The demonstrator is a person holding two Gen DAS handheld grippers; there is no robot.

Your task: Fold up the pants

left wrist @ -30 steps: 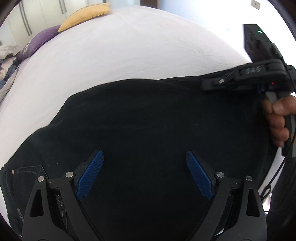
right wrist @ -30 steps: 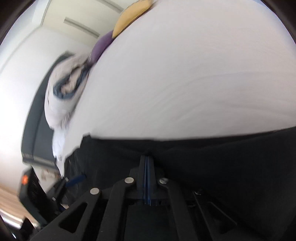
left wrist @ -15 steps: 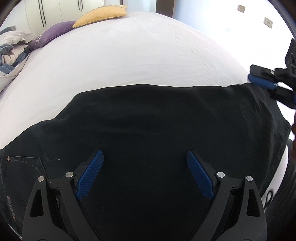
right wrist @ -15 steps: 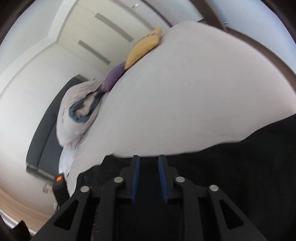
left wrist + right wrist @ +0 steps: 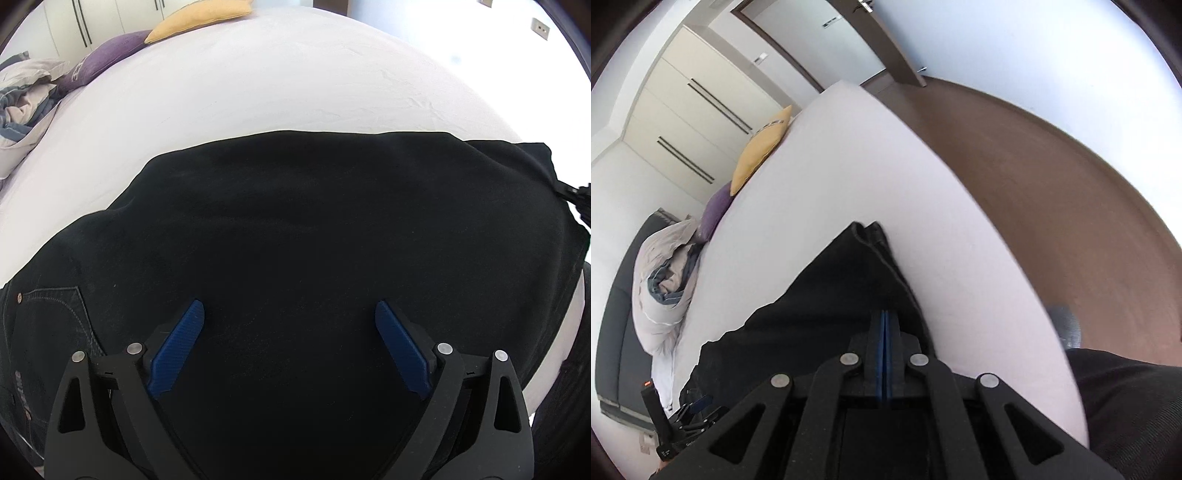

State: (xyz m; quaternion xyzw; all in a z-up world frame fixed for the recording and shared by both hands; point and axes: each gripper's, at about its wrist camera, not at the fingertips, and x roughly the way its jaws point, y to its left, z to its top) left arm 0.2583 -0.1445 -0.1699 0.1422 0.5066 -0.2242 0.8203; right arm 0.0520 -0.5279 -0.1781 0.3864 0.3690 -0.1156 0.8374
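— Where are the pants (image 5: 314,229)?
— Flat on the bed (image 5: 295,85), under the left gripper (image 5: 290,347), its fingers wide apart.
— And the right gripper (image 5: 885,325)?
— Just closing, fingers nearly together at the hem; whether they pinch cloth, I cannot tell.

The left tongs (image 5: 290,347) point steeply downward with their blue pads (image 5: 177,354) spread wide apart, nothing pressed between them. The right tongs (image 5: 884,321) angle downward; their jaws have just been closing, and the blue pads now meet, pinching dark fabric.
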